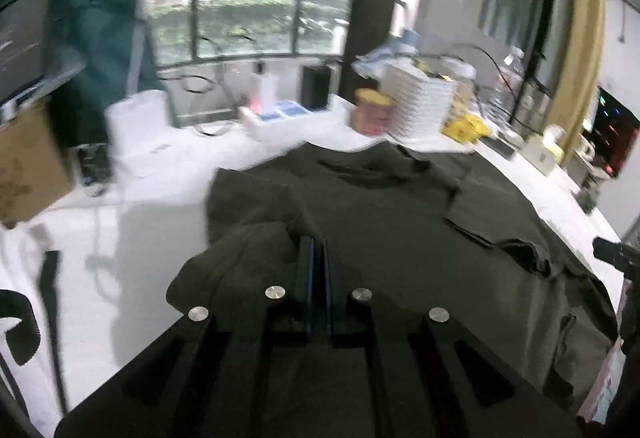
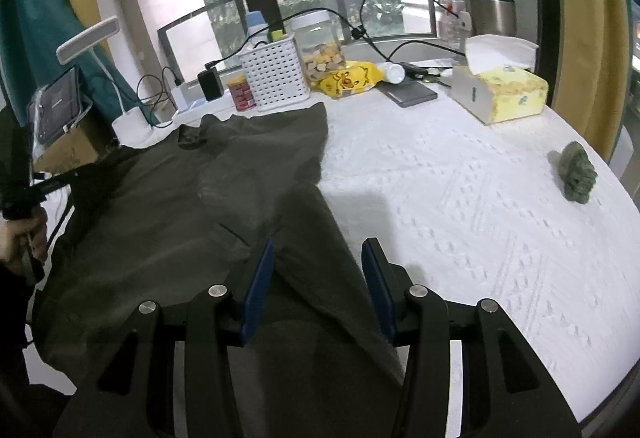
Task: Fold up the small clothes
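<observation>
- Left gripper [image 1: 317, 250] has its blue pads pressed together on a bunched fold of the dark olive garment [image 1: 400, 222] at the garment's left edge, and the cloth humps up around the fingertips.
- Right gripper [image 2: 318, 258] sits with its jaws wide apart, straddling a strip of the same garment [image 2: 180, 206] near its right edge, holding nothing at all.
- The garment lies spread across the white tablecloth [image 2: 460, 198], covering the left and middle of the table and reaching towards the clutter at the far side.
- Danger one, to my eye: only one side is pinched, so if the left pulls across, the free right side could drag and skew the fold.
- Danger two: that left pinch looks like a thick wad rather than a clean edge. Layers may slip out, or an extra layer may come along and leave a lumpy crease.
- Danger three: the far hem lies close to the red tin [image 2: 241, 93] and the white perforated basket [image 2: 276, 76]. A big sweep could nudge them or catch the black cables [image 2: 372, 38].
- Danger four: if the right closes where it hovers, it may take the embossed tablecloth with the fabric.
- The left wrist view is blurred, so how deep that grip goes is hard to tell.
</observation>
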A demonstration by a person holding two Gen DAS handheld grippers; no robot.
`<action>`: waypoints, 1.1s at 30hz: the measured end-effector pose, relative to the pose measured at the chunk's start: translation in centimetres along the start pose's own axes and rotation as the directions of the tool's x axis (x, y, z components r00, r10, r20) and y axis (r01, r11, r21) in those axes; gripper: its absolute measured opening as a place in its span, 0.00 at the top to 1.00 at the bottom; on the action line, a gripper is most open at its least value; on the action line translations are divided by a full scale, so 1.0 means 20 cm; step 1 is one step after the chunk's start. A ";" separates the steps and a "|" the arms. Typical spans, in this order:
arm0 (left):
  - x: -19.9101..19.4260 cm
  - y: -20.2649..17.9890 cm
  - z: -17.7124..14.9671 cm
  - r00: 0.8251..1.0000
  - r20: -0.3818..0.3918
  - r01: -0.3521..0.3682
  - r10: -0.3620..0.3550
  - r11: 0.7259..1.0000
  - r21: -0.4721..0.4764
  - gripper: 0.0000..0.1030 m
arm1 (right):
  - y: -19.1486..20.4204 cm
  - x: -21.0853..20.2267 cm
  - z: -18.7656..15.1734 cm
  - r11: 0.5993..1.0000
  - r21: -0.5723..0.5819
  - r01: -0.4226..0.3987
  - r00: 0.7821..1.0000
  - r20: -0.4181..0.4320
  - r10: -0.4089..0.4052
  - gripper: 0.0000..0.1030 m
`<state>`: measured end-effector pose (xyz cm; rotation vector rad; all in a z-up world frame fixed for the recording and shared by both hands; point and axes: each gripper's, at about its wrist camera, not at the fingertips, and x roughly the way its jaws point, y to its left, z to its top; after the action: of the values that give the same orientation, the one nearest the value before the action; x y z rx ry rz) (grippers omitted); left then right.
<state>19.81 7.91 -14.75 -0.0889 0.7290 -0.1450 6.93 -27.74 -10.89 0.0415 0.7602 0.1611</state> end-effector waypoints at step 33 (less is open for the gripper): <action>-0.05 0.22 -0.32 0.987 -0.145 0.046 -0.064 0.991 -0.122 0.61 | 0.20 0.03 0.01 0.998 -0.064 -0.012 1.000 -0.027 0.011 0.53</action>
<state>15.22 12.18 -19.53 -0.2134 0.8841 -0.1626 6.95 -23.78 -10.77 -0.0171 0.7808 0.1972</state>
